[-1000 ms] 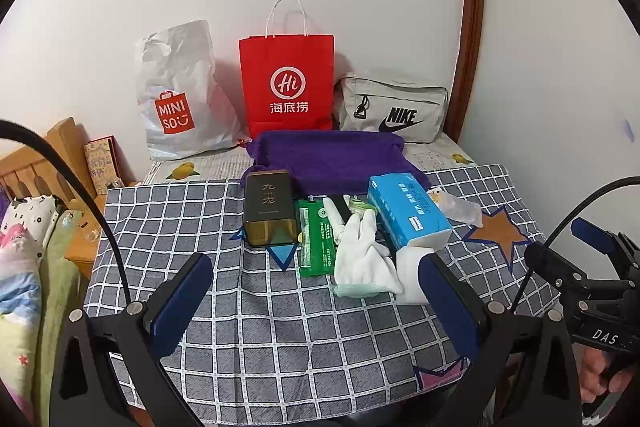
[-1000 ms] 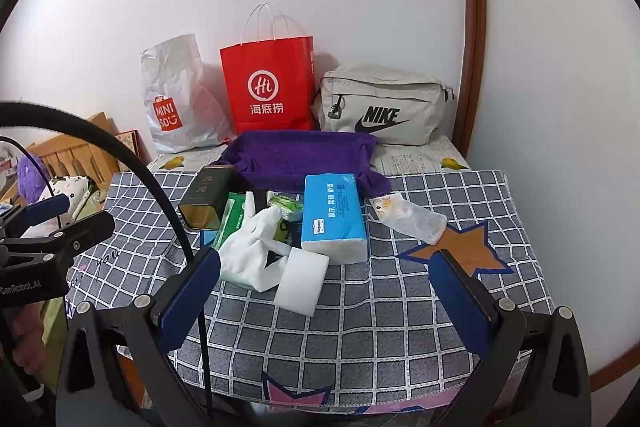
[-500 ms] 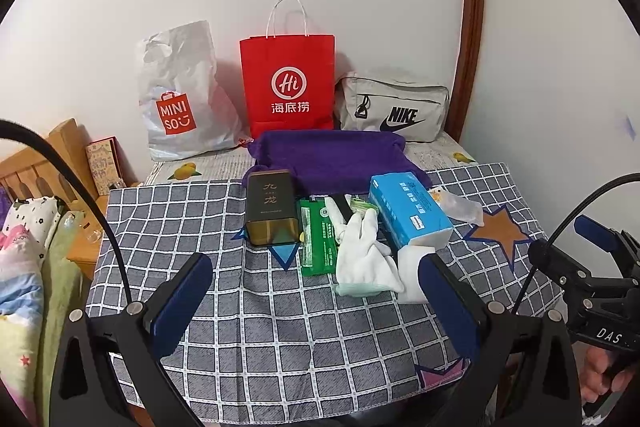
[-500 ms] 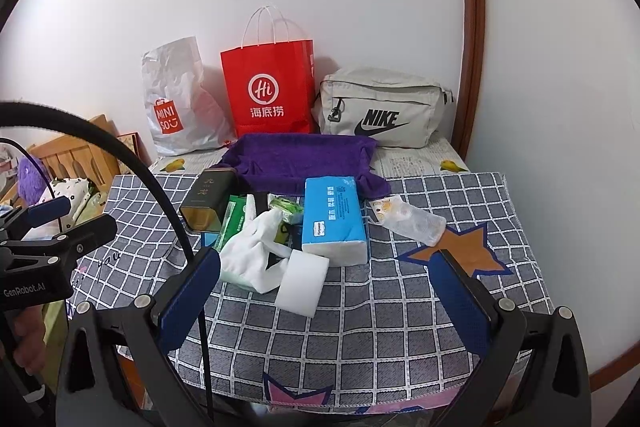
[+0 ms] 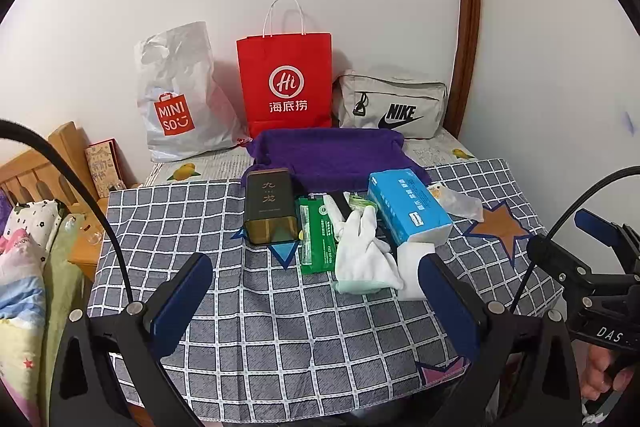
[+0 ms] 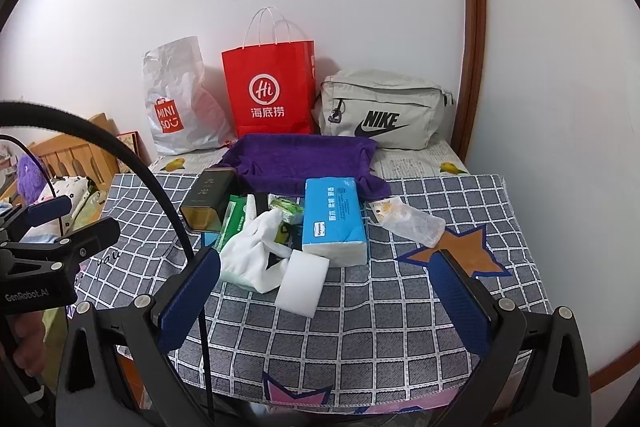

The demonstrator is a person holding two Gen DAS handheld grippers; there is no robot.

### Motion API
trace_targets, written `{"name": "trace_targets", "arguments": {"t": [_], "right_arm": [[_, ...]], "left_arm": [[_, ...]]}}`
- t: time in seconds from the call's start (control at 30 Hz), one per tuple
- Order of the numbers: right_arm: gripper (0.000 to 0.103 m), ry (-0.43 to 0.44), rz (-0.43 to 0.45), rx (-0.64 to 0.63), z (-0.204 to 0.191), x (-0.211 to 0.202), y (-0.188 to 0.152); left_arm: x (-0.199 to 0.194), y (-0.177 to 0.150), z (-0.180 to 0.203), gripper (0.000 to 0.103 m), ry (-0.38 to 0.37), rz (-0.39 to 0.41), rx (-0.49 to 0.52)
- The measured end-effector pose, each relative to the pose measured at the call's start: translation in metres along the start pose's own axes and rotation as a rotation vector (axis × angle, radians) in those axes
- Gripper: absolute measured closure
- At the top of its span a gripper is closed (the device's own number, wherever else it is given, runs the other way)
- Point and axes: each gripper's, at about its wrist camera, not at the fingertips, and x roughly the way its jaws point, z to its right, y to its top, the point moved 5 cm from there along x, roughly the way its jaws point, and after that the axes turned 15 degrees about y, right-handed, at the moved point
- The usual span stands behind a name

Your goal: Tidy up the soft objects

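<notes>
Holding both grippers spread wide and empty short of the bench, left gripper (image 5: pixel 316 301), right gripper (image 6: pixel 326 293), white gloves (image 6: pixel 256 255) mid-bench beside blue tissue pack (image 6: pixel 334 219), purple towel (image 6: pixel 298 163) behind them.

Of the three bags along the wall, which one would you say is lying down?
The grey Nike bag; the red paper bag and white Miniso bag stand upright.

Left hand-held gripper (image 5: pixel 316 301) wide apart, empty, above checkered desk (image 5: pixel 200 211). White glove (image 5: pixel 366 259) lies between green packet (image 5: pixel 316 239) and blue tissue pack (image 5: pixel 408 207); purple towel (image 5: pixel 332 157) behind.
</notes>
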Motion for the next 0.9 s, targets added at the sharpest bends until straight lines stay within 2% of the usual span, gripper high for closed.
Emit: {"name": "trace_targets", "arguments": {"t": [0.9], "right_arm": [[0.001, 0.005, 0.008, 0.0, -0.0039, -0.0007, 0.0003]], "left_arm": [[-0.0041, 0.0005, 0.0023, 0.0, 0.004, 0.009, 0.005]]}}
